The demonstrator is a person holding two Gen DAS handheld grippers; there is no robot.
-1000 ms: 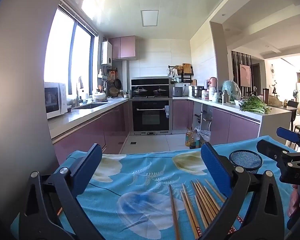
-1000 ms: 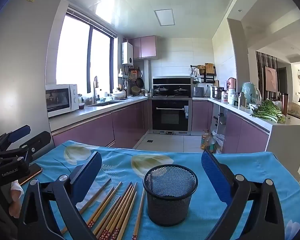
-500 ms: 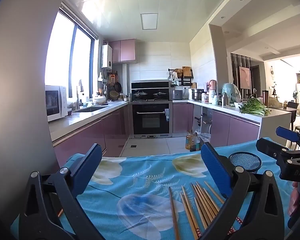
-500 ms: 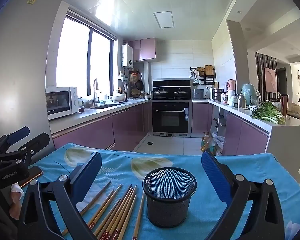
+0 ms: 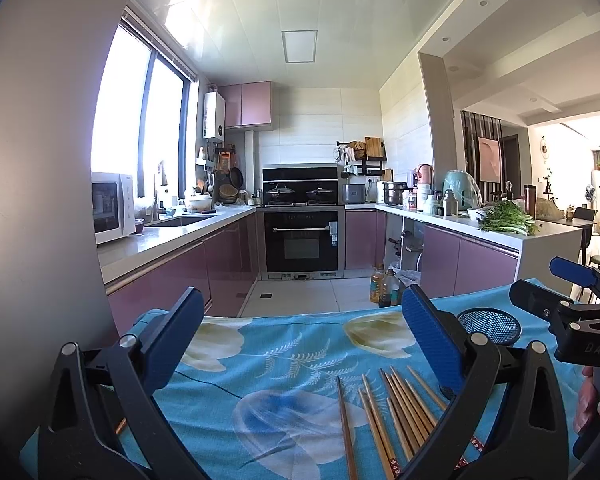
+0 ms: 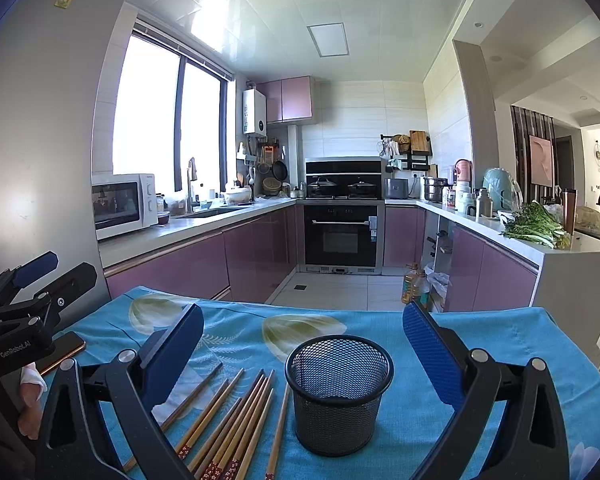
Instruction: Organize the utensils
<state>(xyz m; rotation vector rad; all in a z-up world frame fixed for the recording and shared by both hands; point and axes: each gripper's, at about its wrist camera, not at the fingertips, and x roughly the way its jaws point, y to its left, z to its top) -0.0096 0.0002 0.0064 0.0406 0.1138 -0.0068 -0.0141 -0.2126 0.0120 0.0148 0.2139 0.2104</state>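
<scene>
Holding both grippers released: left gripper (image 5: 300, 340), right gripper (image 6: 302, 346). Chopsticks (image 6: 236, 416) lie just left of the mesh cup (image 6: 338, 392); a careless grab may tip it.

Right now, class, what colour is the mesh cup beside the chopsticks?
Black; the mesh cup shows best in the right wrist view.

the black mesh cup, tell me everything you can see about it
The mesh cup is a black round holder of what looks like wire mesh, with a solid rolled rim and a slight taper toward its base. It stands upright and empty on the blue floral tablecloth, ahead of the right gripper, whose jaws are open and not touching it. The chopsticks lie flat just to its left; whether the nearest one touches it is unclear.
</scene>
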